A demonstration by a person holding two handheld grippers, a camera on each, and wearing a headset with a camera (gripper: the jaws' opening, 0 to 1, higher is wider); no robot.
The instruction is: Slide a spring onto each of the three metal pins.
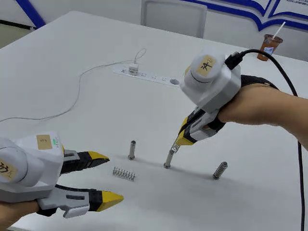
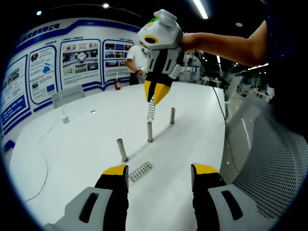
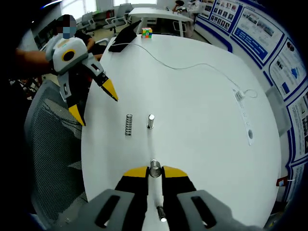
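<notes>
Now gripping a spring (image 1: 175,147) between the closed jaws of the right gripper (image 1: 179,141), just over the tip of the middle pin (image 1: 168,160). From that pin: at 4 o'clock a spring-covered pin (image 1: 220,170), at 10 o'clock a bare pin (image 1: 132,149), at 8 o'clock a loose spring (image 1: 123,173) flat on the table (image 1: 96,106). Holding the left gripper (image 1: 115,177) at 7 o'clock, jaws spread, gripping nothing.

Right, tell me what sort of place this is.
Probably an office meeting or demo room: a large white table with a white power strip on it, blue-and-white information boards on the wall, and a grey mesh office chair beside the table.
</notes>
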